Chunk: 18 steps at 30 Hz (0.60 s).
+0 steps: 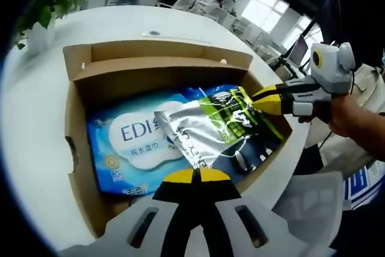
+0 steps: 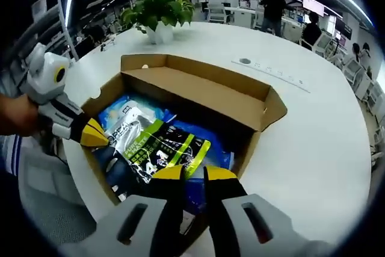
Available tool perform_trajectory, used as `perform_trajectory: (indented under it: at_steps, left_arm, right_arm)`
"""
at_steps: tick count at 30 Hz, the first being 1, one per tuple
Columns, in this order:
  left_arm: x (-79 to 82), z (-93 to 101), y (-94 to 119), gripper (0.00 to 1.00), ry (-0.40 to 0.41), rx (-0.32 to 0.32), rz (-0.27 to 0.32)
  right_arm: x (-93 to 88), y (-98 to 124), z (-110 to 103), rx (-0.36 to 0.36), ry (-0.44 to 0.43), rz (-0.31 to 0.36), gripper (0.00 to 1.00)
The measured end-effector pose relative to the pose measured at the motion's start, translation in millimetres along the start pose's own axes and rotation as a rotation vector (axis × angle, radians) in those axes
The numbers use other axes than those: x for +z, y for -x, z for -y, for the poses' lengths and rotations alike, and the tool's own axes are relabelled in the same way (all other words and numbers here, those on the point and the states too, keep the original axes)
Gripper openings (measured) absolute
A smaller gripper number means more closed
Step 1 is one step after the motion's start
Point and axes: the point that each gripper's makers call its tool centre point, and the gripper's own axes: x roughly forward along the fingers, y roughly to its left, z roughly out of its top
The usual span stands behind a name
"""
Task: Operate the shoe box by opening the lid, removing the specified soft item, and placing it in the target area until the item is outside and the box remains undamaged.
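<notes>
In the left gripper view, the cardboard shoe box (image 1: pixel 81 118) stands open on the white round table (image 1: pixel 30 124), its lid folded back on the far side. Inside lies a blue wet-wipes pack (image 1: pixel 129 139), and across it a silver-and-green foil pouch (image 1: pixel 210 126). The left gripper (image 1: pixel 195 176) is clenched, its yellow tips pressed together at the pouch's near edge; whether they pinch the foil I cannot tell. The right gripper (image 1: pixel 267 100), held by a hand (image 1: pixel 346 115), comes in from the right with its tips closed at the pouch's far corner.

In the right gripper view, the right gripper (image 2: pixel 195 174) has its jaws slightly parted over the pouch (image 2: pixel 159 148) edge, and the left gripper (image 2: pixel 93 133) touches the opposite end. A potted plant (image 2: pixel 159 13) stands beyond the box (image 2: pixel 240 97).

The pouch looks light, soft and crinkly, probably slippery; a corner or sealed edge seems the best place to grip.
</notes>
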Motion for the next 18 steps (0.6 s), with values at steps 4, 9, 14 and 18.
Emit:
perform_trajectory:
  at_steps: [4, 9, 14, 18]
  left_arm:
    - [0.6, -0.7, -0.8, 0.0, -0.002, -0.002, -0.001]
    - [0.4, -0.3, -0.8, 0.0, -0.008, -0.003, -0.003]
    - [-0.1, 0.1, -0.4, 0.0, -0.018, 0.0, -0.003]
    - [0.3, -1.4, -1.0, 0.0, -0.019, -0.001, -0.002]
  right_arm:
    - [0.3, -1.7, -1.0, 0.018, -0.026, -0.007, 0.08]
    - [-0.2, -3.8, 0.4, 0.033, -0.077, -0.005, 0.07]
    - [-1.0, -2.5, -0.1, 0.058, -0.15, 0.014, 0.06]
    - [-1.6, -1.8, -6.6, 0.092, -0.208, 0.031, 0.02]
